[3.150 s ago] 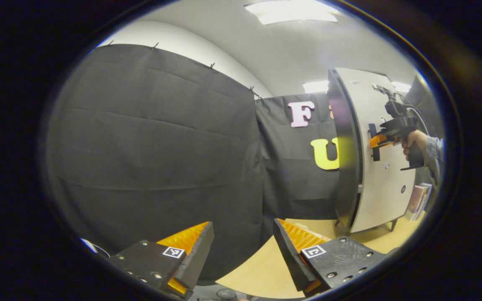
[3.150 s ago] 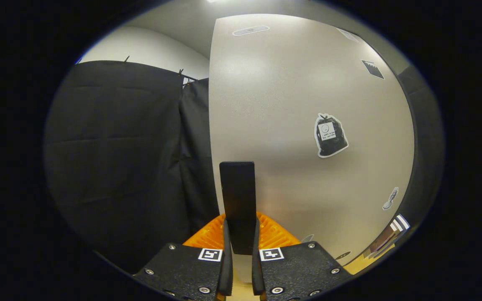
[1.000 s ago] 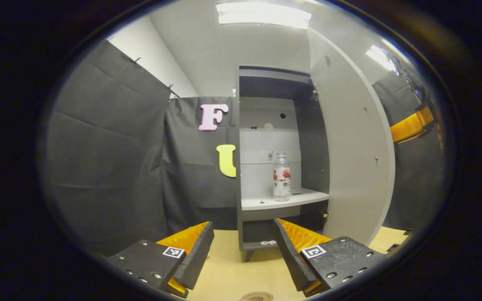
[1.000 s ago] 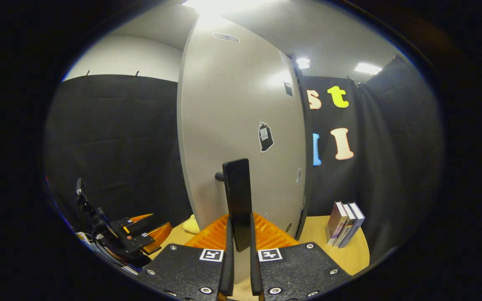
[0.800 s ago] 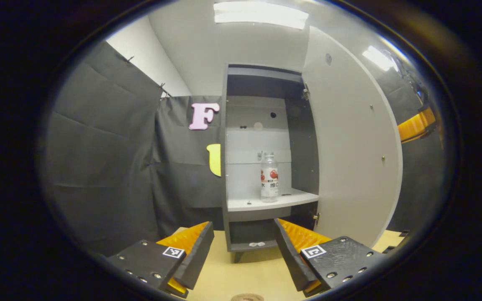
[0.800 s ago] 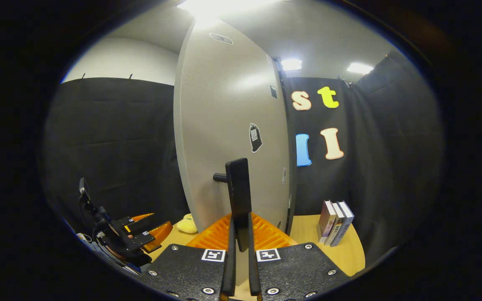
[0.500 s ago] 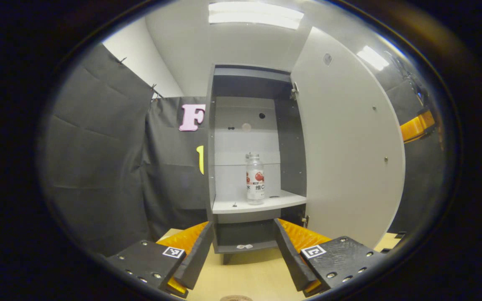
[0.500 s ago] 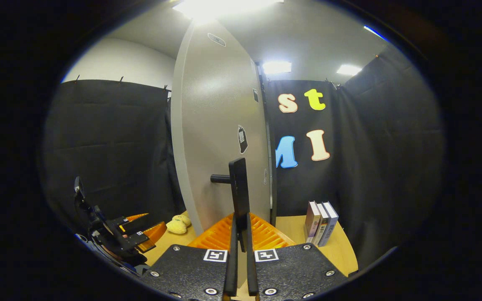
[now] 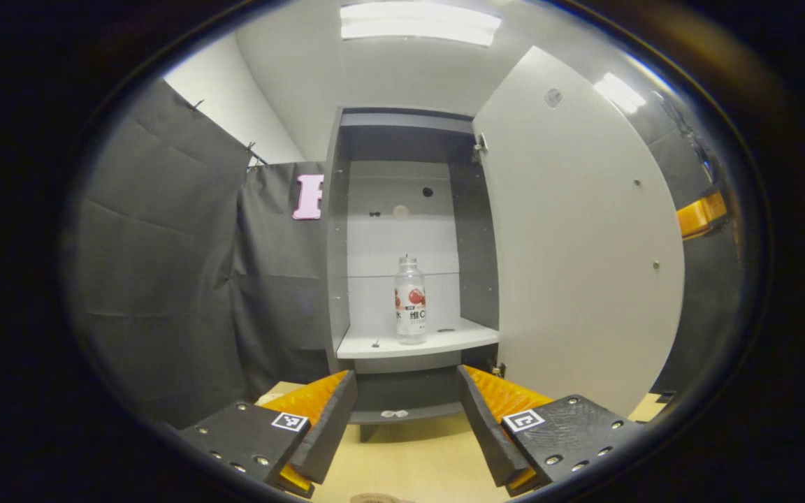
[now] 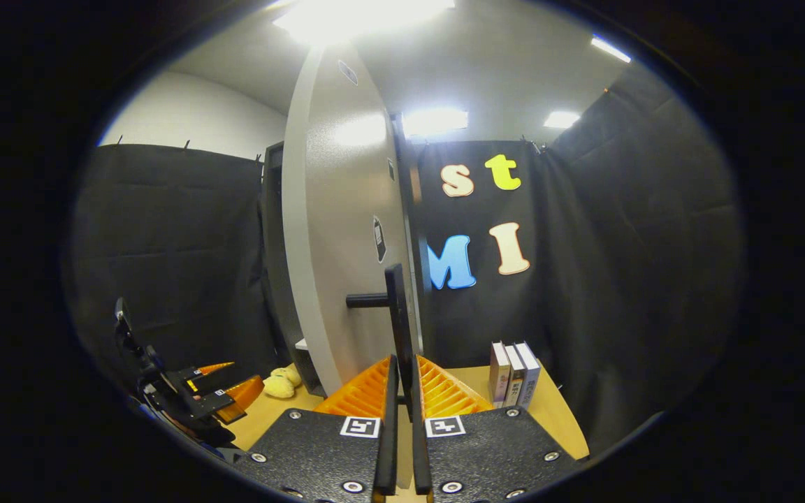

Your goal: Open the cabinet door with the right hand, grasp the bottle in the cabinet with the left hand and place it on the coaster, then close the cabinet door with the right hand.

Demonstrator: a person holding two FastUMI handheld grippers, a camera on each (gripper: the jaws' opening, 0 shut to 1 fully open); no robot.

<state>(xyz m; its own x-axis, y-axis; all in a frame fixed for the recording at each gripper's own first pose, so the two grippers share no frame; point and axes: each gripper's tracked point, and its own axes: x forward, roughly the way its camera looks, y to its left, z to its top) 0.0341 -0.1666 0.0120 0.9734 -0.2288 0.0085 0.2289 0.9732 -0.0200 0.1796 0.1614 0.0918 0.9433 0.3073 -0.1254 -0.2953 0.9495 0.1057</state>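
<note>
**Door swung wide, one bottle waiting on the shelf**

The cabinet (image 9: 402, 140) stands at the far side of the table (image 9: 416, 461), its single door (image 9: 577, 237) swung out to the right. In the left gripper view, one bottle (image 9: 410, 300) stands upright on the pale shelf (image 9: 437, 342), a little right of the shelf's middle, with a red-and-white label round it. It is alone in that compartment; a darker, lower compartment sits beneath.

The left gripper (image 9: 407, 412) hangs near the table, well short of the cabinet, its two fingers spread apart and holding nothing. At the very near edge of the table, a sliver of one round coaster (image 9: 374, 498) shows.

In the right gripper view, the right gripper (image 10: 400, 398) has its two fingers clenched on the door's one dark handle (image 10: 395, 314), an upright bar standing off the door on a short post. Three books (image 10: 512, 374) stand side by side on the table to the right, against the black cloth. One small yellow plush toy (image 10: 280, 383) lies on the table to the left of the door, and the left gripper (image 10: 217, 402) shows farther left.
</note>
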